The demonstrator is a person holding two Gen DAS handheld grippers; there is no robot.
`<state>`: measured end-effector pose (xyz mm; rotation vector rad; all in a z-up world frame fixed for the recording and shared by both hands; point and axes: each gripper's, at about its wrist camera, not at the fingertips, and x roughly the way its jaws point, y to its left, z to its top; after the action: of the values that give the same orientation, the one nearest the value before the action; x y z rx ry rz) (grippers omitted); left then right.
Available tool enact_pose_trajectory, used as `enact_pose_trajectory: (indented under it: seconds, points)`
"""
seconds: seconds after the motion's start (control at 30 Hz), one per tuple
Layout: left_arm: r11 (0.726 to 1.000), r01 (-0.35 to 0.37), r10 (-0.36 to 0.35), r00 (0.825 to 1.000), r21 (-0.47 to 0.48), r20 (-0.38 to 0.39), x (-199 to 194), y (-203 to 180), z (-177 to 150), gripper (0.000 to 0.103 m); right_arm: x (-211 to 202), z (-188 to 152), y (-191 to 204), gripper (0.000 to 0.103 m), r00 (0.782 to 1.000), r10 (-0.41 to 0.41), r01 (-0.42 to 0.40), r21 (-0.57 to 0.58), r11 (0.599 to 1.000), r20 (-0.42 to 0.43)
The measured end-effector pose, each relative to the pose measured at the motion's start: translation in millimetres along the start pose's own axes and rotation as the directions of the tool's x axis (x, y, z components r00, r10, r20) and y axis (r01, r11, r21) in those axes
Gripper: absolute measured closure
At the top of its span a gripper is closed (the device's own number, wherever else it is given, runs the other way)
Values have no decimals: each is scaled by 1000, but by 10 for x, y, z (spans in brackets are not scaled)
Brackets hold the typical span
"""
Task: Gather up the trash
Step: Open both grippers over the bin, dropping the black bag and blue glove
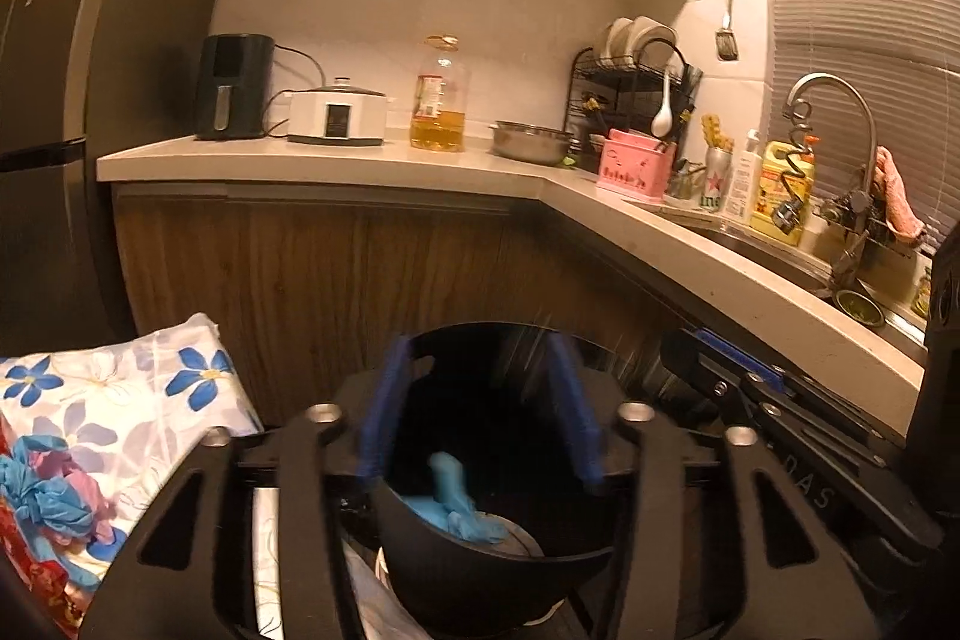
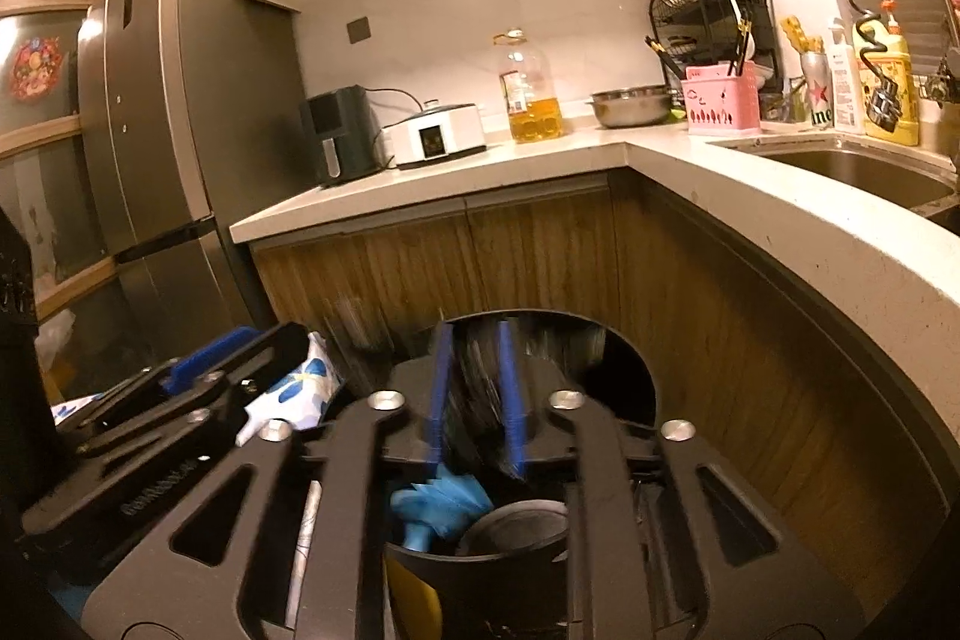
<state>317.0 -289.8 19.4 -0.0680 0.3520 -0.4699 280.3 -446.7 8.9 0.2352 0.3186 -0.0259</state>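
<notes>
Directly below my left claw (image 1: 480, 412) sits a black bin (image 1: 480, 580), and inside it lies a crumpled blue glove (image 1: 462, 508) on the bottom, beside a grey round thing I cannot identify. That claw's blue fingers (image 1: 378, 418) stand spread, nothing between them. From the right wrist view my right claw (image 2: 477, 400) hangs over the same bin (image 2: 480, 574), its fingers parted a little and pinching nothing, the glove (image 2: 441, 505) below them. Left of the bin, a flowered cloth (image 1: 150, 400) carries a bundle of blue and pink gloves (image 1: 54, 496). Behind the bin runs a pale desk (image 1: 336, 163) over wooden cabinet doors, carrying an oil bottle (image 1: 438, 100), a steel bowl (image 1: 531, 142), a pink basket (image 1: 636, 166) and a dish rack (image 1: 630, 88). Right of the bin along the desk is the sink (image 2: 852, 172); far left stands a grey fridge (image 2: 162, 100).
</notes>
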Motion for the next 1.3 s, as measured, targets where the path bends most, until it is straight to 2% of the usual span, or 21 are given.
enact_pose_trajectory:
  seconds: [0.07,0.2,0.4,0.47,0.57,0.77,0.93,1.13,1.3]
  points:
    - [1000,-14,14,1000,-24,2,-22,51,4,38,-8,-3,-16,67,1000,-9,9,2,1000,5]
    - [996,-69,70,997,-59,19,-137,183,-27,20,-34,-15,-36,63,1000,-19,19,8,1000,4]
    - [985,-161,162,987,-55,7,-367,281,-131,13,-144,-93,29,46,1000,-27,27,2,1000,4]
    - [980,-194,195,981,-43,5,-474,285,-173,7,-203,-121,71,38,1000,-28,28,0,1000,8]
    - [974,-225,226,974,-33,19,-635,287,-222,6,-304,-168,143,29,999,-32,32,-7,999,16]
    - [954,-297,299,953,-35,44,-1050,378,-310,6,-540,-257,291,19,998,-39,40,-26,999,42]
    - [935,-354,355,933,-25,57,-1373,452,-414,6,-741,-343,425,18,998,-39,41,-30,999,58]
    - [919,-392,393,917,-36,66,-1771,560,-550,6,-954,-498,605,18,997,-42,44,-35,998,58]
    - [902,-429,432,900,-50,64,-2098,666,-682,6,-1074,-651,849,18,999,0,1,-45,999,34]
